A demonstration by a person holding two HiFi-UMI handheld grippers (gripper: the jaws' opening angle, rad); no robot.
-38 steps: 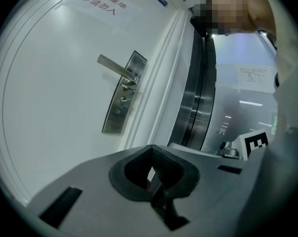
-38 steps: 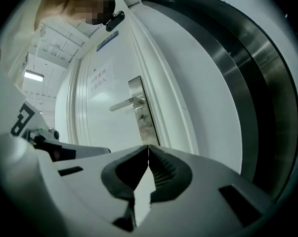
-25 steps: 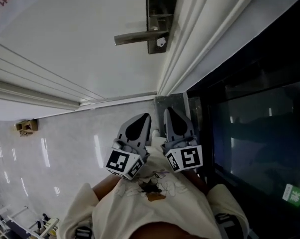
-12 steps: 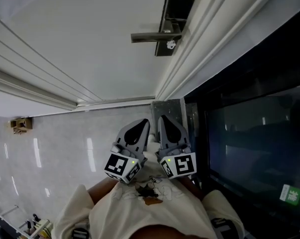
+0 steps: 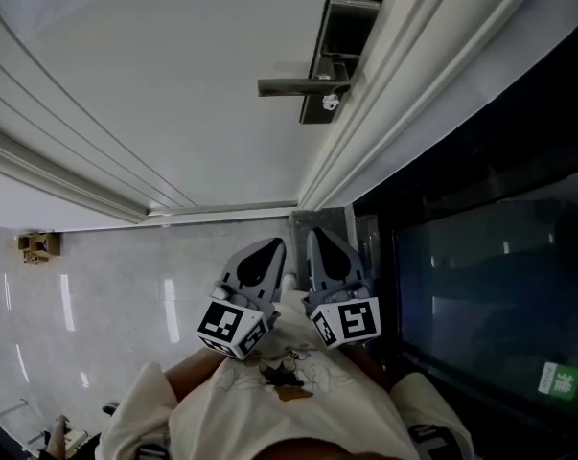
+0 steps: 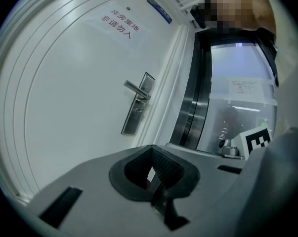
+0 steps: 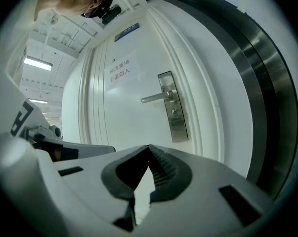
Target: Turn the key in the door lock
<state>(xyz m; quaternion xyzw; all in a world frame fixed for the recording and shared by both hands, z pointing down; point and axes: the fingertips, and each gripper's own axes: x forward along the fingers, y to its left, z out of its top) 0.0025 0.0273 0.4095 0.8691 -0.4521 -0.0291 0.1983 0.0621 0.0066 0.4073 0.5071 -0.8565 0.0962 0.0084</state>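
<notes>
Left gripper (image 5: 267, 252): pads together, nothing between; tucked close to the body, pointing toward the door (image 5: 173, 84).
Right gripper (image 5: 325, 247): likewise closed and empty, just beside the left; probably a resting carry, out of the lock's reach.
Lock plate (image 5: 338, 56): at the door's edge, well apart from both grippers; lever handle (image 5: 293, 86) level.
Key cylinder (image 5: 332, 102): just below the lever; too small to tell whether holding a key.
Stage: fits standing off before a reach, or after a turn.
</notes>
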